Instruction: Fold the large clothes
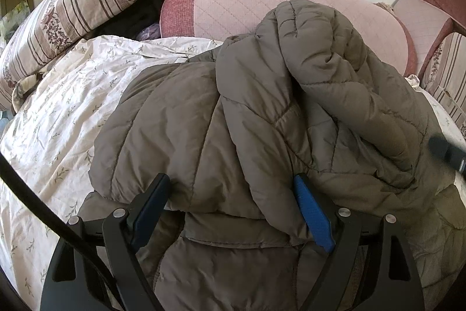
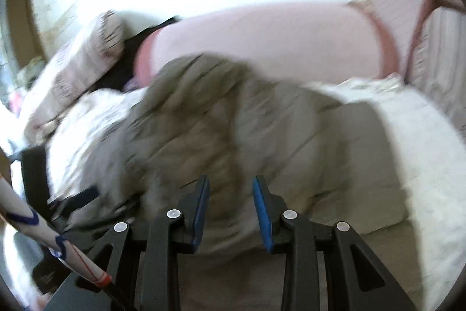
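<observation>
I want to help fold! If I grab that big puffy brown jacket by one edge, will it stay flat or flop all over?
The puffy brown jacket would probably flop: it already lies crumpled in soft humps on the flowery sheet. Its quilted padding suggests it is light but bulky. The smooth fabric may slide.

Home bedroom: floral bedsheet point(image 1: 58, 112), striped pillow point(image 1: 72, 19).

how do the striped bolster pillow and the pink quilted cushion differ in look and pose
The striped bolster pillow is cream with brown stripes and floral bands; the pink quilted cushion is plain pink with a darker red end. The bolster leans diagonally at left; the cushion lies level behind the jacket. Both are long and rounded.
</observation>
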